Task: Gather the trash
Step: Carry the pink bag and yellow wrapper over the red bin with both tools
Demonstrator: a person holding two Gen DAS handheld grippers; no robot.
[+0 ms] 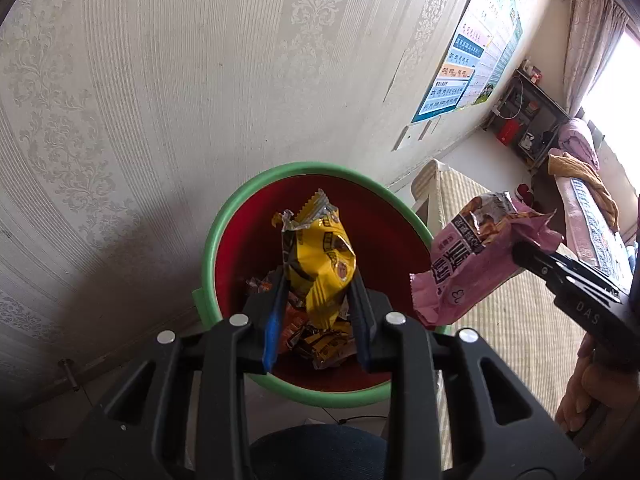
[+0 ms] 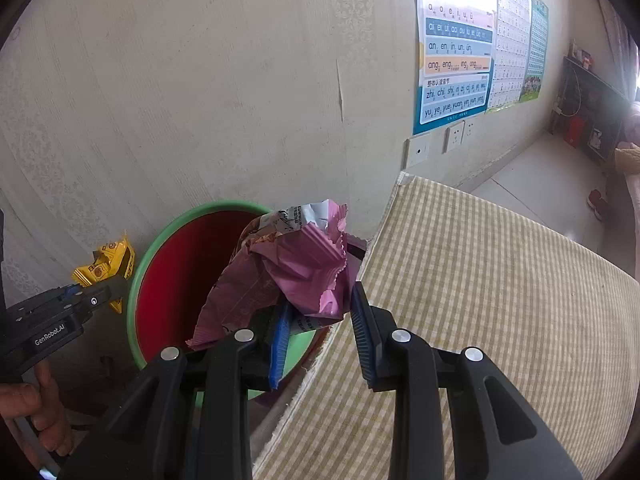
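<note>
A green-rimmed bin [image 1: 208, 248] with a red inside stands by the wall, with several wrappers [image 1: 320, 344] at its bottom. My left gripper [image 1: 318, 280] is shut on a yellow snack wrapper [image 1: 320, 264] and holds it over the bin's opening. My right gripper [image 2: 320, 300] is shut on a pink snack bag [image 2: 296, 268] and holds it above the bin's right rim [image 2: 136, 280]. The right gripper [image 1: 532, 256] and pink bag [image 1: 468, 264] also show in the left wrist view. The left gripper [image 2: 96, 296] and yellow wrapper [image 2: 106, 260] show at the left of the right wrist view.
A table with a checked yellow cloth [image 2: 480, 300] stands right of the bin. The patterned wall [image 1: 160, 100] is behind the bin, with posters [image 2: 456, 52] and sockets [image 2: 456, 138]. A dark shelf unit [image 1: 524, 120] and a sofa [image 1: 584, 200] are farther off.
</note>
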